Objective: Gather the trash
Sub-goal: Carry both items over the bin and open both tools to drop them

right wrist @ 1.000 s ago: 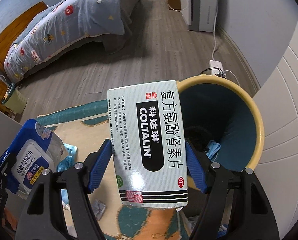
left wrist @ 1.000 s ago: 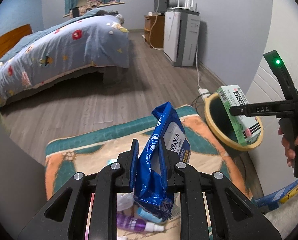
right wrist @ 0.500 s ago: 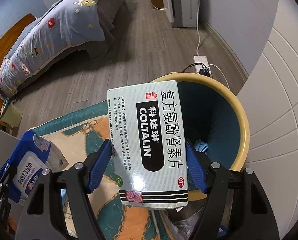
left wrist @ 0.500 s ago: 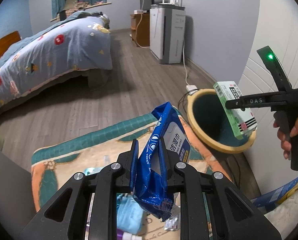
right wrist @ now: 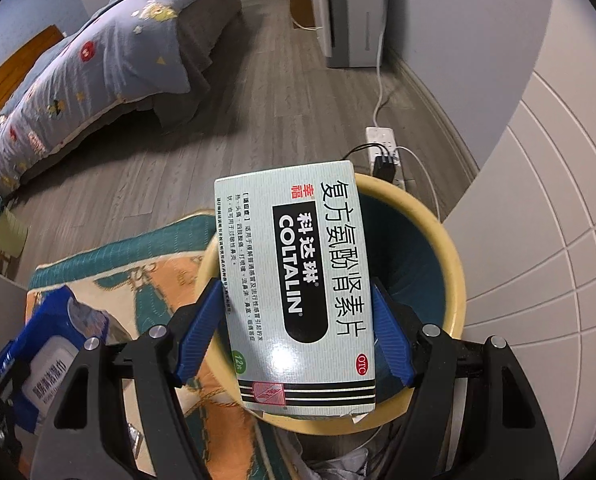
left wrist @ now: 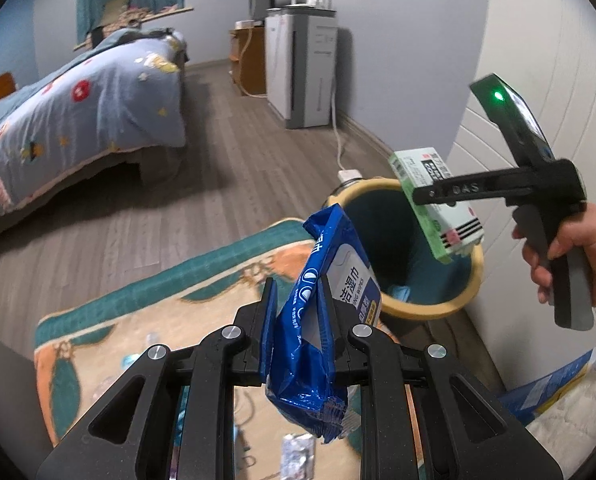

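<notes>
My left gripper [left wrist: 298,308] is shut on a blue wet-wipes pack [left wrist: 322,320] and holds it above the rug, just left of the yellow-rimmed bin [left wrist: 430,308]. My right gripper [right wrist: 298,328] is shut on a pale green COLTALIN medicine box [right wrist: 298,288] and holds it right over the bin's teal opening [right wrist: 454,280]. In the left wrist view the box [left wrist: 434,200] hangs above the bin mouth. The wipes pack also shows at lower left in the right wrist view [right wrist: 45,360]. Some trash lies in the bin's bottom [left wrist: 402,292].
A patterned orange and teal rug [left wrist: 169,320] holds small litter, including a foil packet [left wrist: 298,456]. A bed [left wrist: 77,120] stands at left, a white appliance [left wrist: 302,72] at the far wall. A power strip [right wrist: 382,140] with cables lies behind the bin. A white panelled wall [right wrist: 538,240] is at right.
Both grippers have moved toward the bin. The medicine box now hangs over the bin's opening, and the wipes pack has come closer to the rim. Both grips are unchanged.
</notes>
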`<state>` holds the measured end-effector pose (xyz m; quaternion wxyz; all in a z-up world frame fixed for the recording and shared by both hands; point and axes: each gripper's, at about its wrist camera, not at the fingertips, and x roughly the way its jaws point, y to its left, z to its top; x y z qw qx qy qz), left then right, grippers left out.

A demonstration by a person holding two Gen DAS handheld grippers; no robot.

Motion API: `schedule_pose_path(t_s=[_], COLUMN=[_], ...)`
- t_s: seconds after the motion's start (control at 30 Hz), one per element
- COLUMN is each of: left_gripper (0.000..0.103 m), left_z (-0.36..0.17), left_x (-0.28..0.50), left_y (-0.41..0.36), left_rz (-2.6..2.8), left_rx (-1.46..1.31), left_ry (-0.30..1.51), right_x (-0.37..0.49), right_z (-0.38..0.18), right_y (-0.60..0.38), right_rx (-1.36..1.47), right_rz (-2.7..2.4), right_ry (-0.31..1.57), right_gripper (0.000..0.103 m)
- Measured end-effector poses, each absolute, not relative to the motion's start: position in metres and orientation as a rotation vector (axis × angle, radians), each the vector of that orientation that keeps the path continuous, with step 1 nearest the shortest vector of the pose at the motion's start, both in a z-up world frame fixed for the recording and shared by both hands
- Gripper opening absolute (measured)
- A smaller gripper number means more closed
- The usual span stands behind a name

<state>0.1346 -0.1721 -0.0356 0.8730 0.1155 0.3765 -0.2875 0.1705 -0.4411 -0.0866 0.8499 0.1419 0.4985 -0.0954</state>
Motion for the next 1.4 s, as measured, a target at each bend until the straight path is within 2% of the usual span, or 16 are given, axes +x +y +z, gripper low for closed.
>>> schedule_pose_path(t_s=[0.67,1.07,1.13,1.2,1.27,1.3,1.33,1.4], left_gripper=[0.021,0.023,0.028,0.046,0.049,0.051,0.053,0.064], left_z=[-0.051,-0.099,-0.097,-0.094,-0.092,-0.091,-0.089,-0.087], left_x=[0.155,0.178,0.179,0.178,0.179,0.179,0.179,0.18], left_y=[-0.279,-0.331,-0.331,-0.326,-0.324,-0.322,-0.319,-0.312], left_rz=[-0.676,-0.628,-0.635,-0.629,-0.626,-0.618,-0.608,-0.597], left_rx=[0.286,0.372,0.362,0.352,0.354,0.362,0.363,0.351], left_ry=[0.78,0.83,0.82,0.805,0.79,0.782,0.779,0.773], right_x=[0.153,0.16,0.162,0.164,0.166,0.166,0.166,0.165], right_z=[-0.123,-0.137,-0.137,-0.136,-0.135,-0.133,-0.132,-0.128], right_y=[-0.526,-0.526,-0.523,-0.519,-0.517,-0.517,-0.517,-0.515], right_rx=[0.347,0.404,0.402,0.401,0.404,0.41,0.413,0.402], right_rz=[-0.402,-0.358,-0.342,-0.323,-0.314,-0.311,-0.31,-0.312], right_ry=[1.114,1.131,1.124,1.117,1.111,1.105,1.098,1.086], right_gripper=[0.071,0.071,0.071,0.072,0.073,0.077,0.086,0.089])
